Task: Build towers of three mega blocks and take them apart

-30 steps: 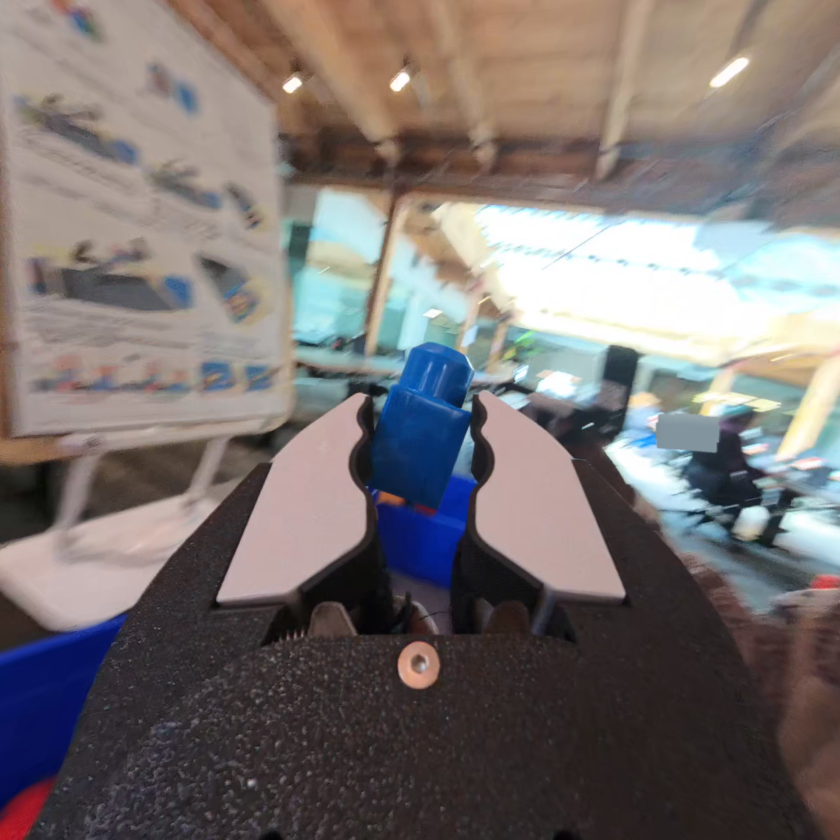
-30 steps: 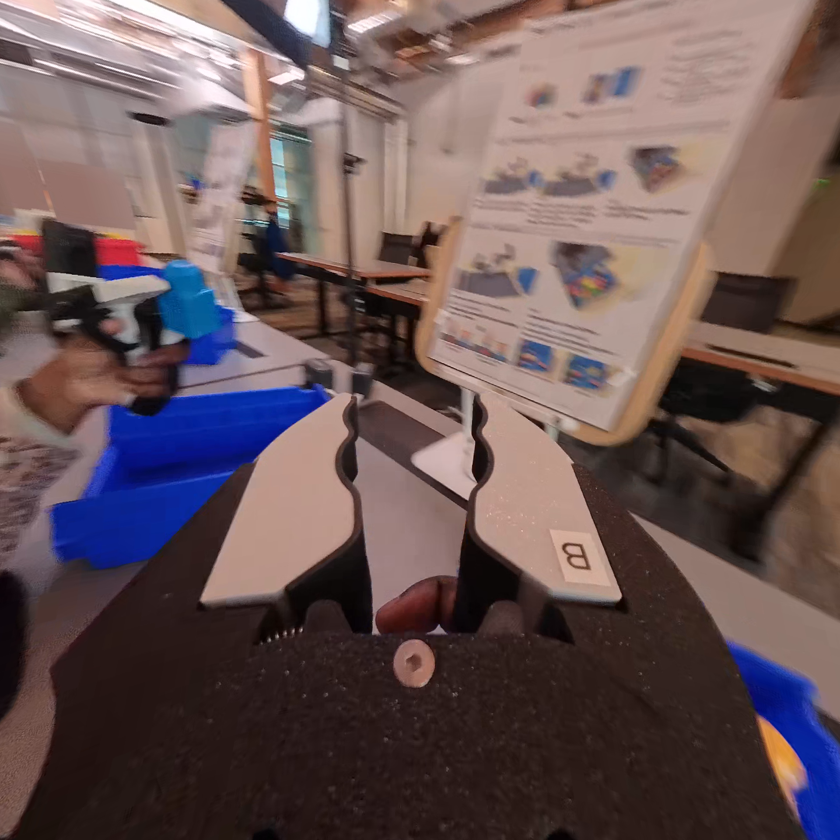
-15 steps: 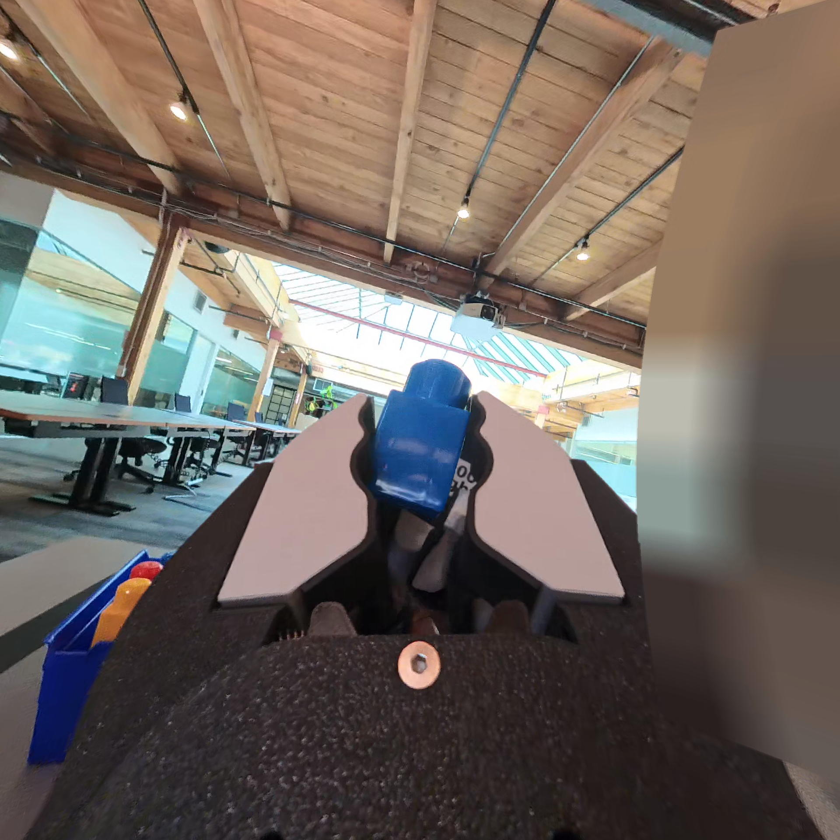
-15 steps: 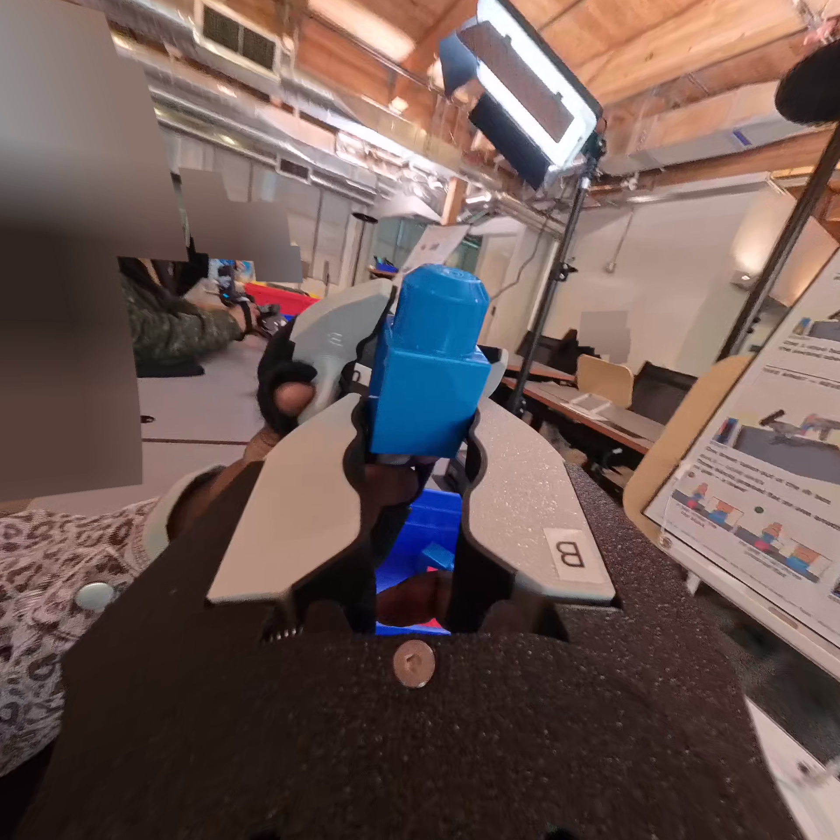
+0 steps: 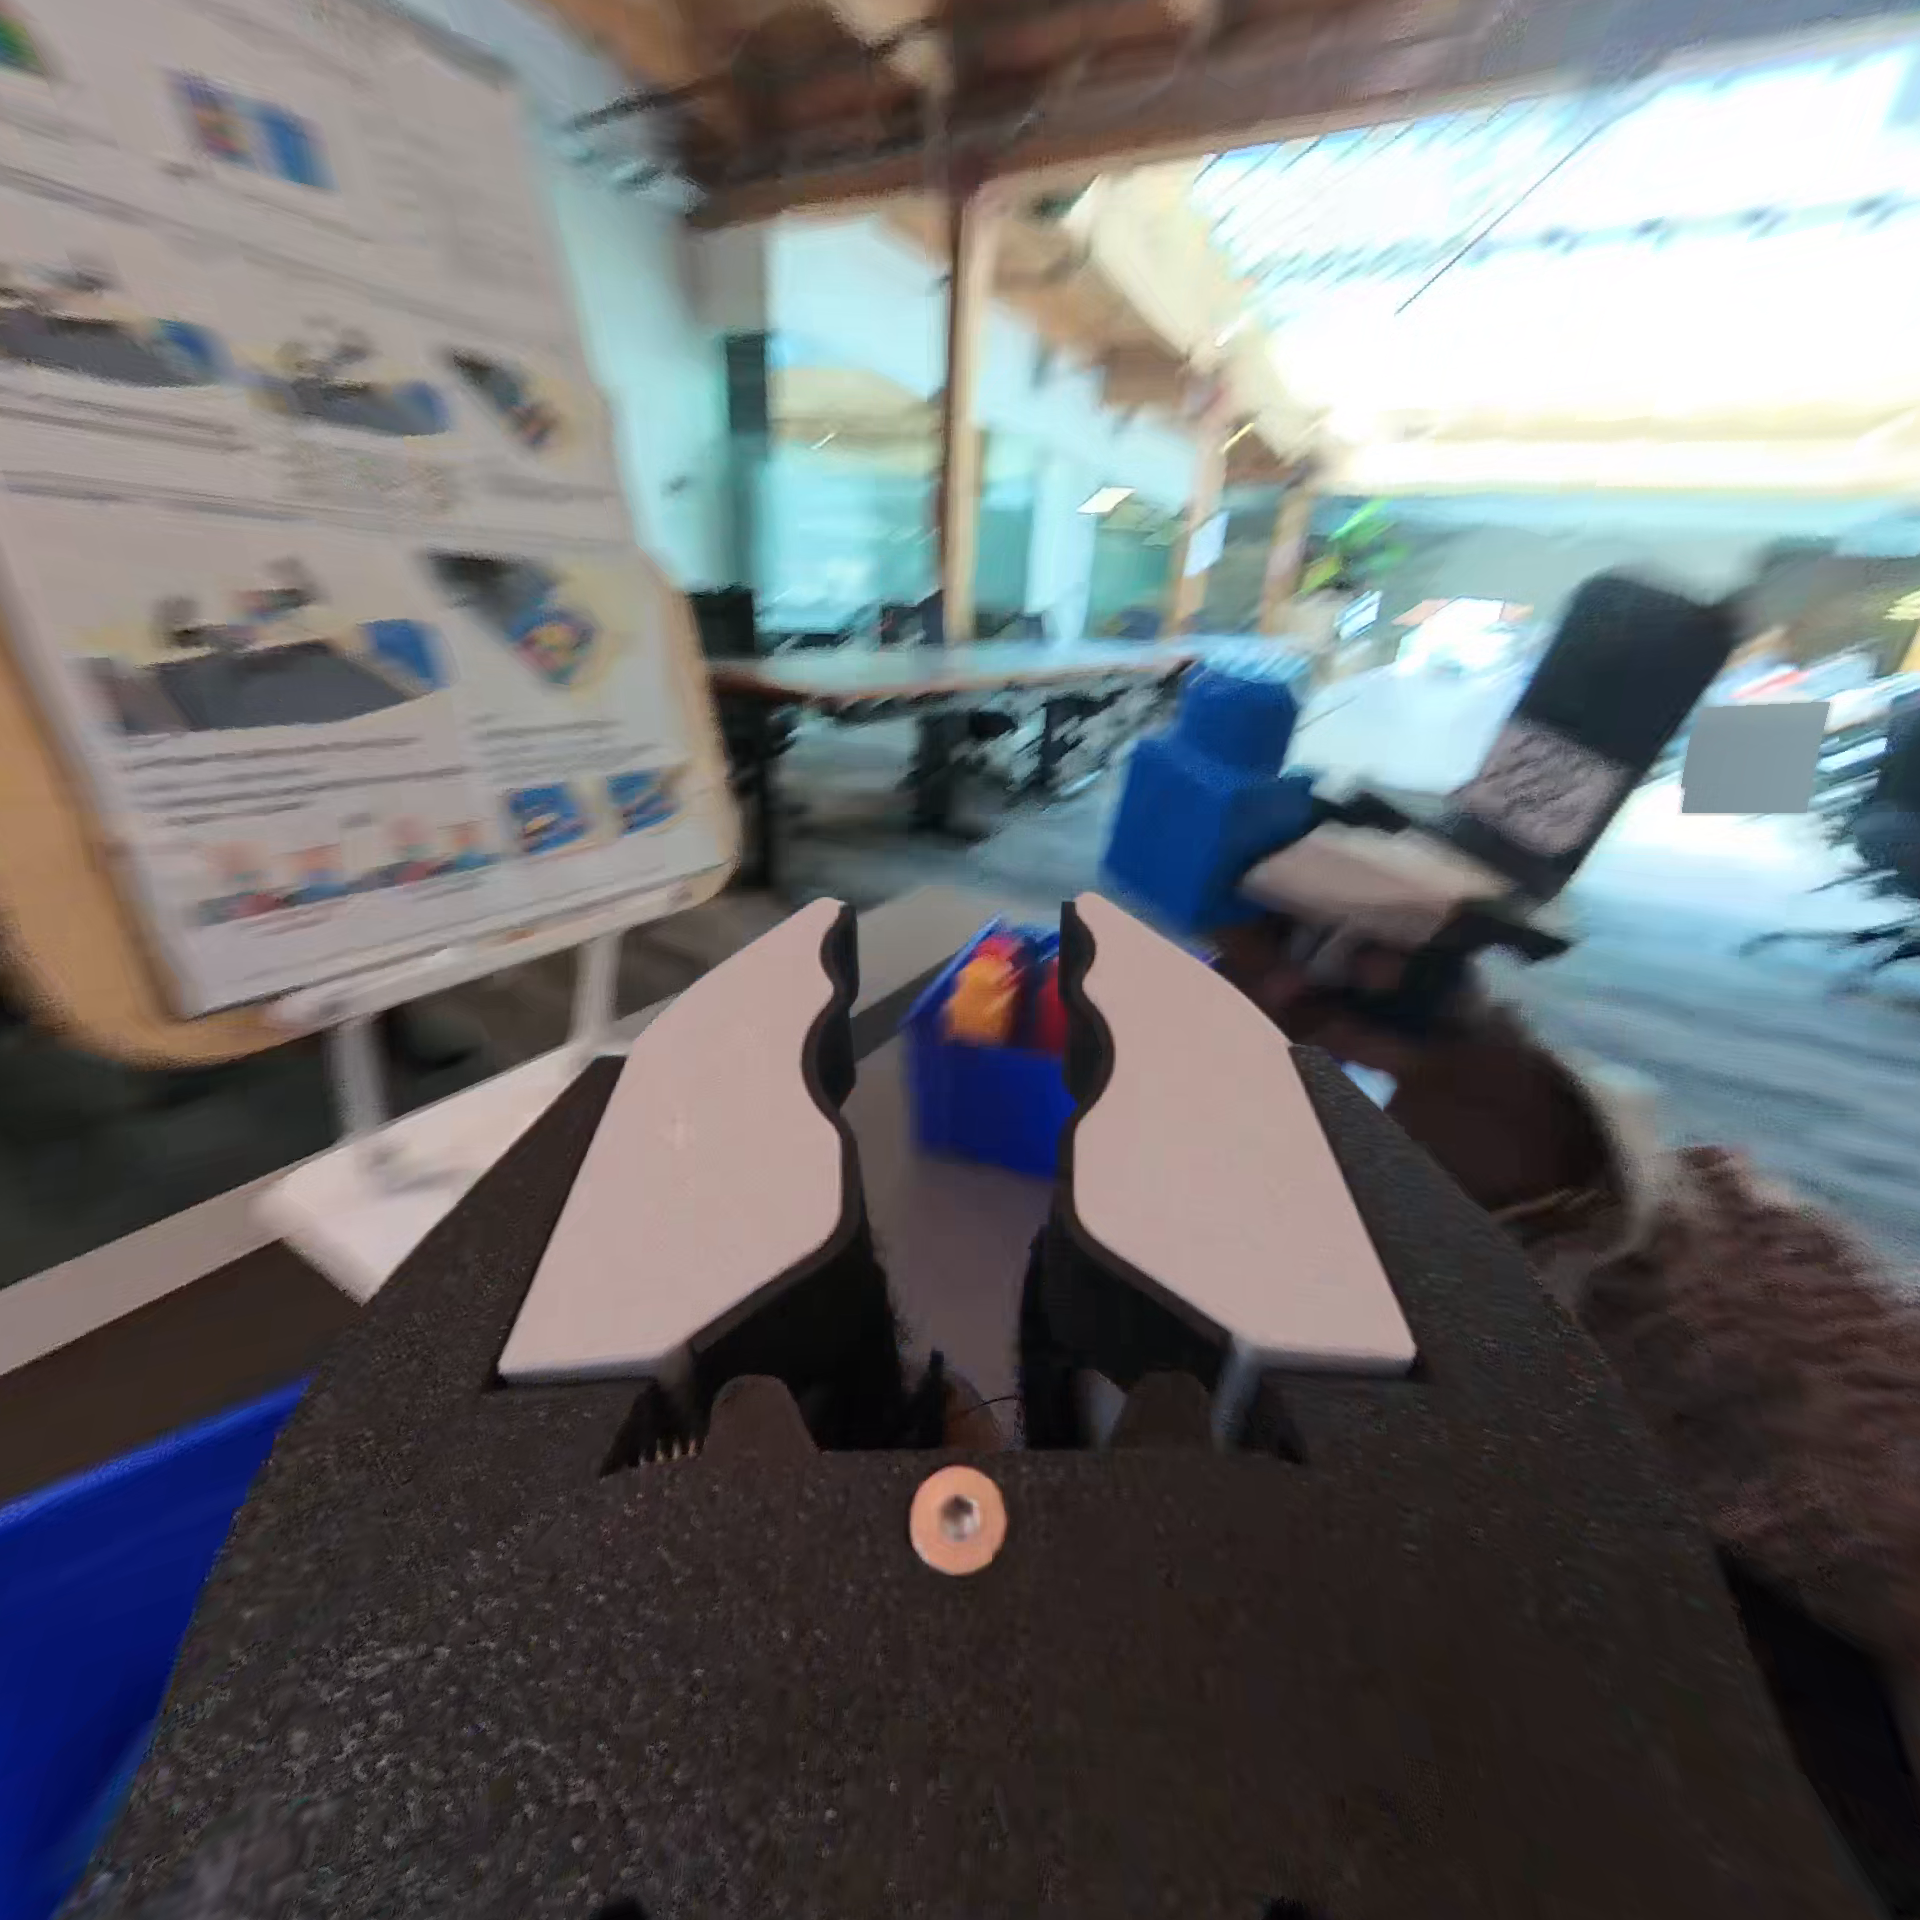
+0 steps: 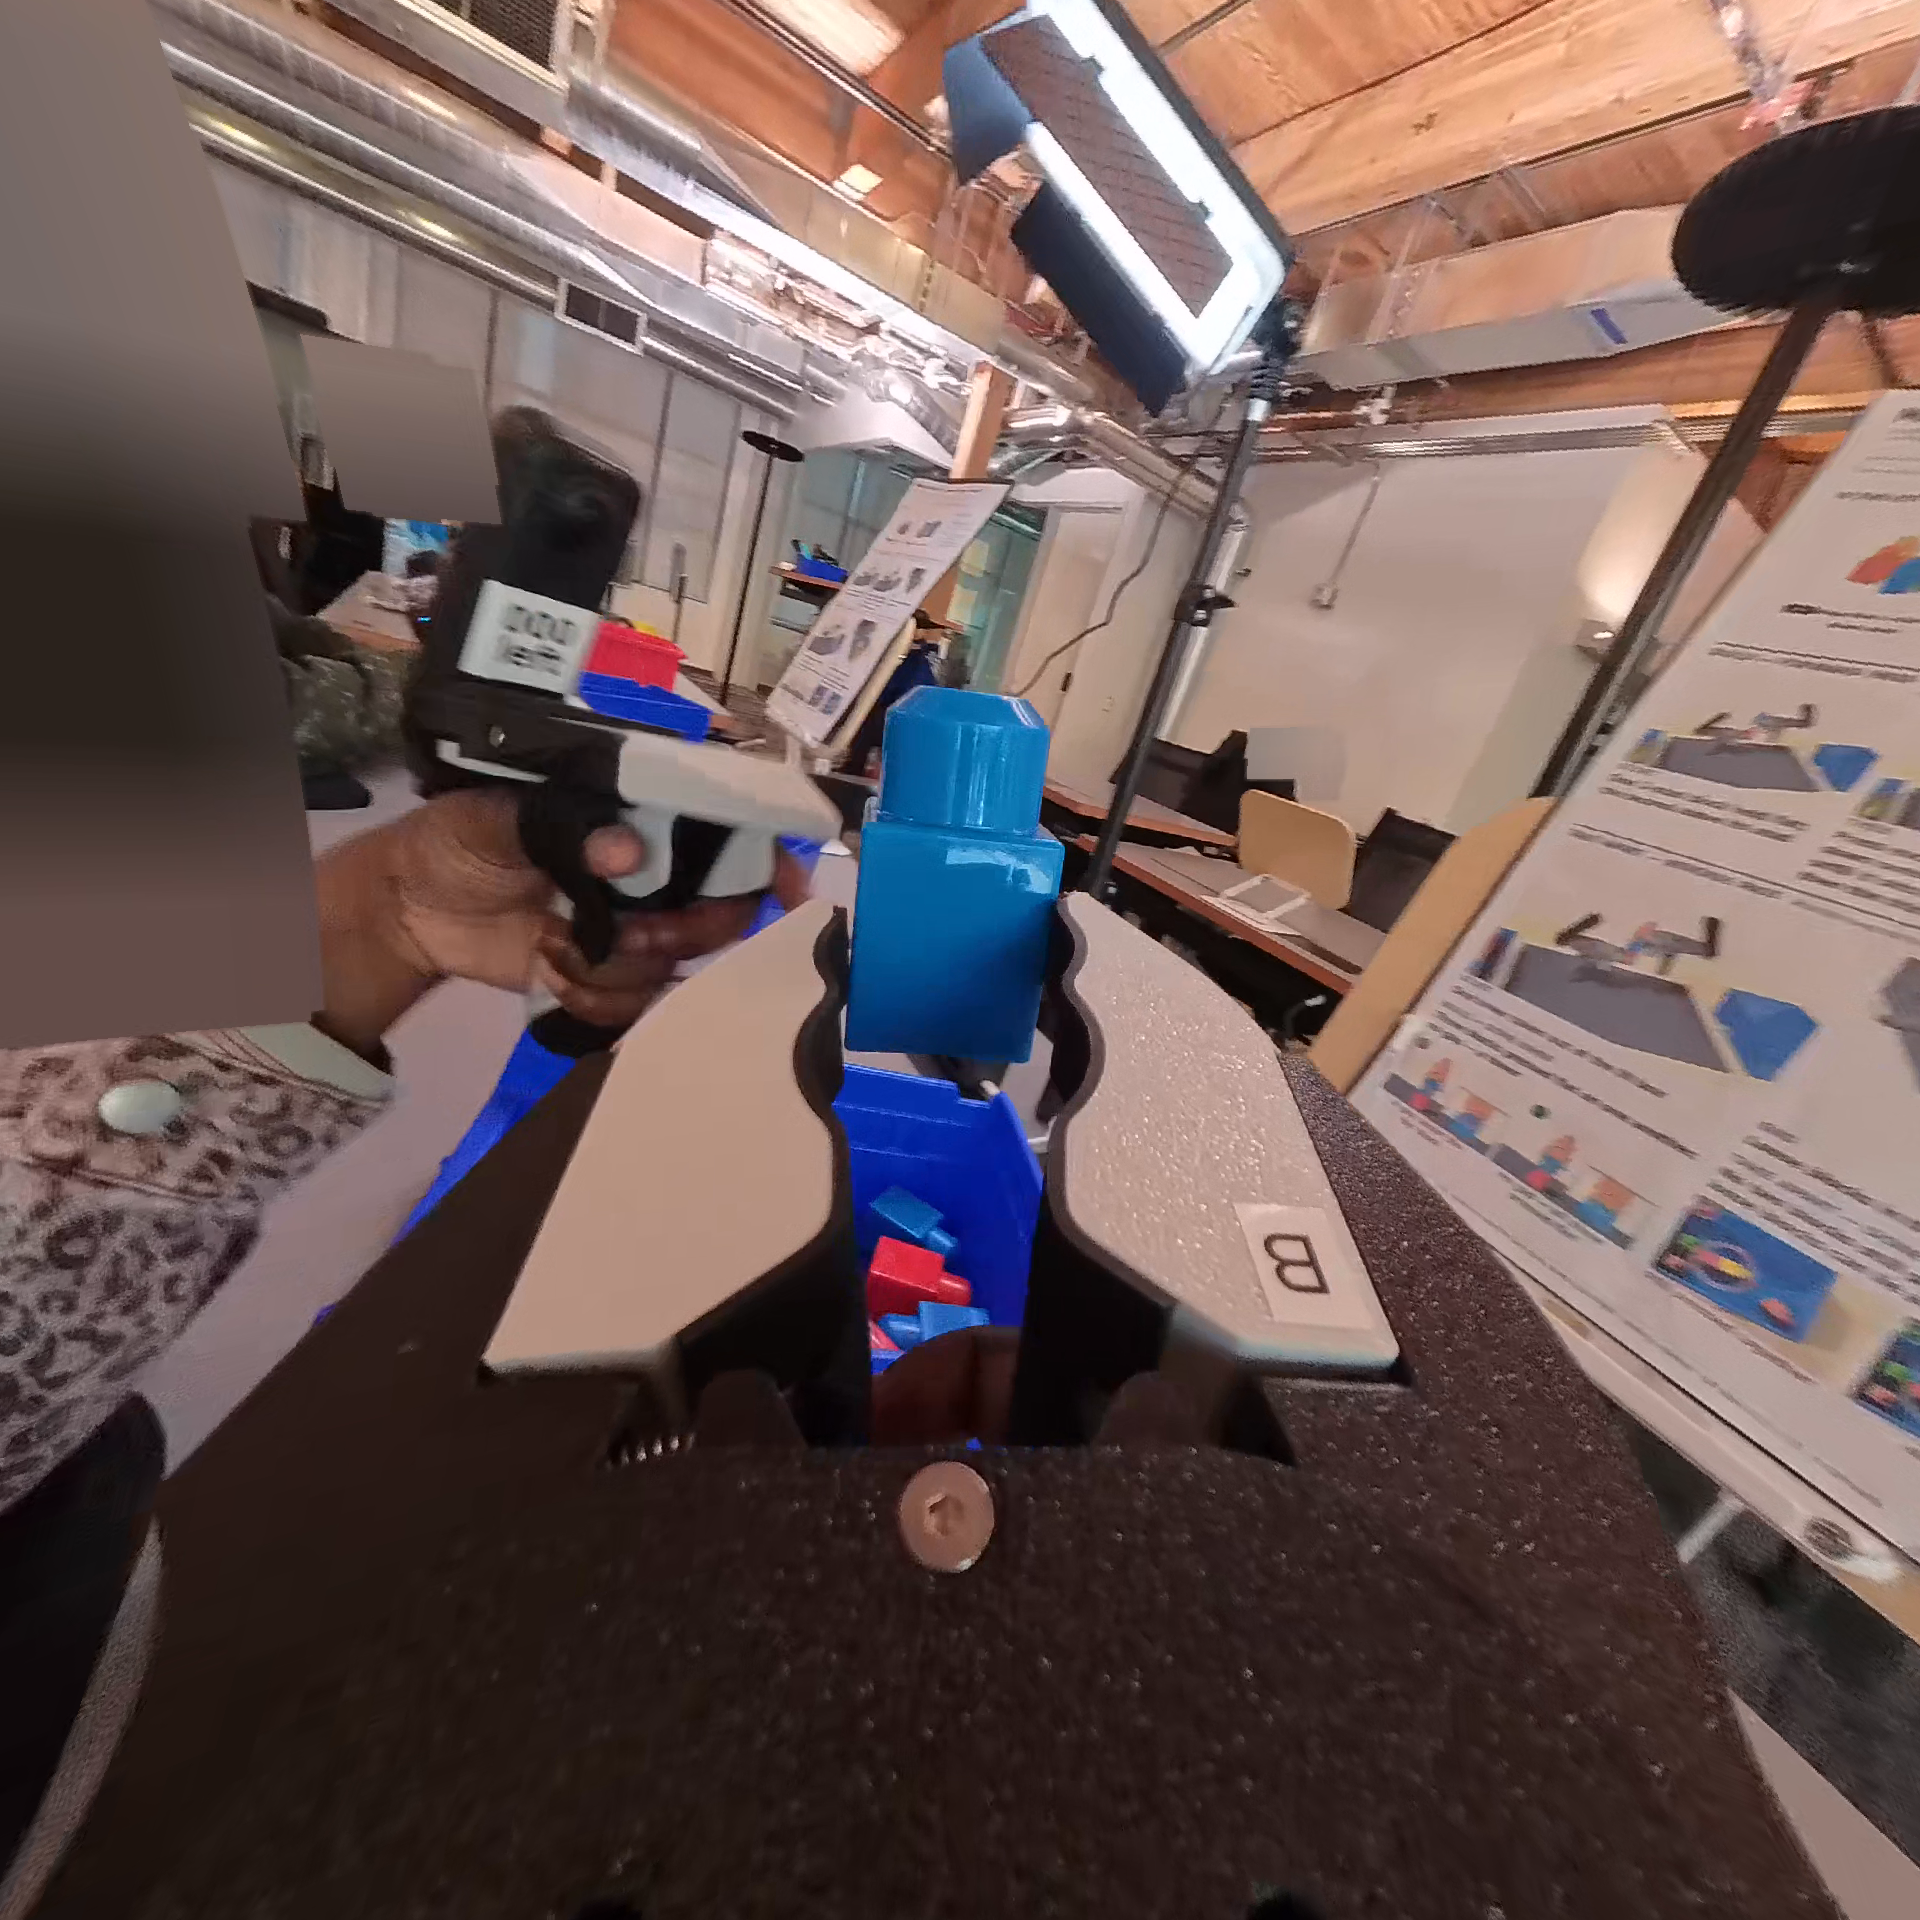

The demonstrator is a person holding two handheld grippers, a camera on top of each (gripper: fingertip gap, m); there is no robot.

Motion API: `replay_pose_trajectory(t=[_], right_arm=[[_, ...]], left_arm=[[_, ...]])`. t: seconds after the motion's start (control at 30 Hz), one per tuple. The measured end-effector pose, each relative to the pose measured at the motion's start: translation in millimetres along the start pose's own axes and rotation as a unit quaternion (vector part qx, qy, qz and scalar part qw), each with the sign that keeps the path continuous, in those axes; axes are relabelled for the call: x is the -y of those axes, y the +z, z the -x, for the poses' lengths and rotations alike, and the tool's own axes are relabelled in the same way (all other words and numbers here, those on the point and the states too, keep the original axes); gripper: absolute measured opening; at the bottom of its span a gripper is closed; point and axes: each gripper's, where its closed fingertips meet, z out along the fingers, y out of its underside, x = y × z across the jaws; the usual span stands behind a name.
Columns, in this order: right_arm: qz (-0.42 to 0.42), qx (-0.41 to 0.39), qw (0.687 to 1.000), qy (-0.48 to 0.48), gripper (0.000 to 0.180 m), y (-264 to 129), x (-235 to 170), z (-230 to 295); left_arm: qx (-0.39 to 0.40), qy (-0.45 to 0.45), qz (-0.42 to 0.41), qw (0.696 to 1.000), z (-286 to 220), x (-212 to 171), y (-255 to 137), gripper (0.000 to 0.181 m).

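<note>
My right gripper [image 6: 948, 940] is shut on a blue mega block [image 6: 951, 904] and holds it upright, stud up, above a blue bin [image 6: 935, 1153] with red and blue blocks in it. My left gripper [image 5: 958, 940] is open and empty. In the left wrist view the same blue block [image 5: 1205, 821] shows blurred at the right, held in the right gripper's fingers [image 5: 1361, 878]. In the right wrist view the left gripper [image 6: 727, 821] is in a hand to the left of the block, apart from it.
A blue bin [image 5: 987, 1091] with orange and red blocks stands on the grey table ahead of my left gripper. Another blue bin edge [image 5: 94, 1610] is at the lower left. An instruction board on a stand [image 5: 312, 499] rises at the left, and it also shows in the right wrist view [image 6: 1683, 987]. Some 7 centimeters of space lies between my two pairs of fingers.
The blue block has passed from my left gripper to my right gripper. My left gripper has opened and swung away to the left; the right gripper has shut on the block.
</note>
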Motion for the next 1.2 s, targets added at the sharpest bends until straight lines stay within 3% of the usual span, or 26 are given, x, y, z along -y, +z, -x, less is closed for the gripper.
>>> replay_pose_trajectory(t=[0.07,0.1,0.17,0.23,0.3,0.37,0.47,0.6,0.67,0.7,0.73,0.77,0.87,0.93,1.03,1.1,1.2], right_arm=[[0.002,-0.018,1.000,-0.003,0.036,-7.8,1.2,-11.1],[0.002,-0.027,1.000,-0.004,0.036,-11.3,1.9,-16.1],[0.002,-0.042,0.999,-0.008,0.036,-17.8,3.8,-24.4],[-0.001,-0.051,0.999,-0.007,0.036,-22.7,6.2,-29.6],[-0.006,-0.058,0.998,-0.007,0.036,-26.0,8.6,-33.1],[-0.009,-0.061,0.998,-0.008,0.036,-28.1,10.3,-34.5],[-0.008,-0.073,0.997,-0.020,0.036,-31.8,12.8,-38.1],[-0.020,-0.087,0.996,-0.020,0.036,-39.1,19.8,-44.5],[-0.031,-0.091,0.995,-0.015,0.036,-43.2,24.4,-47.0],[-0.036,-0.092,0.995,-0.013,0.036,-45.2,26.4,-48.0],[-0.039,-0.093,0.995,-0.009,0.036,-46.7,27.9,-48.7],[-0.041,-0.094,0.995,-0.006,0.036,-48.0,29.2,-49.0],[-0.040,-0.091,0.995,-0.008,0.037,-48.4,30.2,-48.4],[-0.028,-0.079,0.996,-0.008,0.037,-45.3,25.4,-45.5],[-0.018,-0.067,0.998,0.001,0.036,-38.4,20.2,-40.6],[-0.036,-0.047,0.998,0.024,0.036,-33.9,24.1,-33.7],[-0.093,0.002,0.994,0.060,0.036,-29.4,39.3,-16.2]], left_arm=[[0.121,0.055,0.134,0.982,37.9,-32.0,-28.1,0.038],[0.144,0.069,0.214,0.964,46.2,-53.8,-45.5,0.038],[0.100,0.051,0.370,0.922,34.4,-106.4,-80.5,0.044],[0.072,0.036,0.508,0.858,27.6,-155.4,-117.5,0.047],[0.126,0.004,0.601,0.789,46.1,-185.2,-144.6,0.050],[0.120,-0.072,0.647,0.749,42.2,-205.8,-153.0,0.053],[0.061,-0.096,0.653,0.748,28.7,-225.4,-144.4,0.066],[0.048,-0.112,0.722,0.681,8.6,-264.2,-165.2,0.082],[0.064,-0.046,0.723,0.686,16.4,-275.0,-160.1,0.073],[0.060,-0.008,0.744,0.666,22.0,-274.3,-165.6,0.048],[0.069,0.005,0.750,0.657,27.9,-272.6,-167.0,0.042],[0.090,0.006,0.735,0.672,36.5,-269.3,-161.5,0.042],[0.125,0.030,0.622,0.773,57.3,-239.3,-131.5,0.041],[0.157,0.077,0.519,0.837,71.7,-197.9,-109.1,0.041],[0.156,0.091,0.295,0.938,66.8,-110.5,-63.4,0.041],[0.101,0.069,0.166,0.978,42.9,-56.6,-41.8,0.041],[0.009,0.063,0.074,0.995,3.7,-9.1,-22.2,0.041]])
